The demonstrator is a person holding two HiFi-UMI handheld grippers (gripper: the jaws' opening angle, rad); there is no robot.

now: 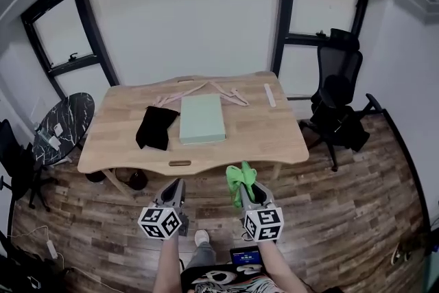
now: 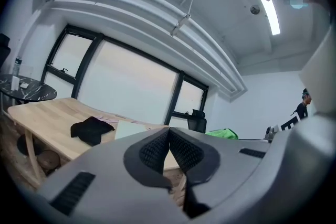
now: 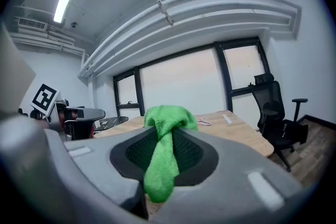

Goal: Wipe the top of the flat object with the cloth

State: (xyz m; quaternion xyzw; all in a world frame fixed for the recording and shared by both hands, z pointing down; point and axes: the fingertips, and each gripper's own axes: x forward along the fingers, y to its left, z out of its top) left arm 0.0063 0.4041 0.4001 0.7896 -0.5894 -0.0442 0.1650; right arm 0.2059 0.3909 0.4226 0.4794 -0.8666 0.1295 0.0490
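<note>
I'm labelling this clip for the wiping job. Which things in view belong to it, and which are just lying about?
For the job:
- green cloth, clamped in the right gripper
- flat pale green object on the wooden table

Lying about:
- black fabric beside the flat object
- white strip
- office chair
- round dark side table
- left gripper, shut and empty

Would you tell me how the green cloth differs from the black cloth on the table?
The green cloth is bright green; the black cloth is black. The green cloth is pinched in the right gripper, in the air short of the table; the black cloth lies loose on the table, beside the pale flat object. Both are soft, crumpled fabric.
</note>
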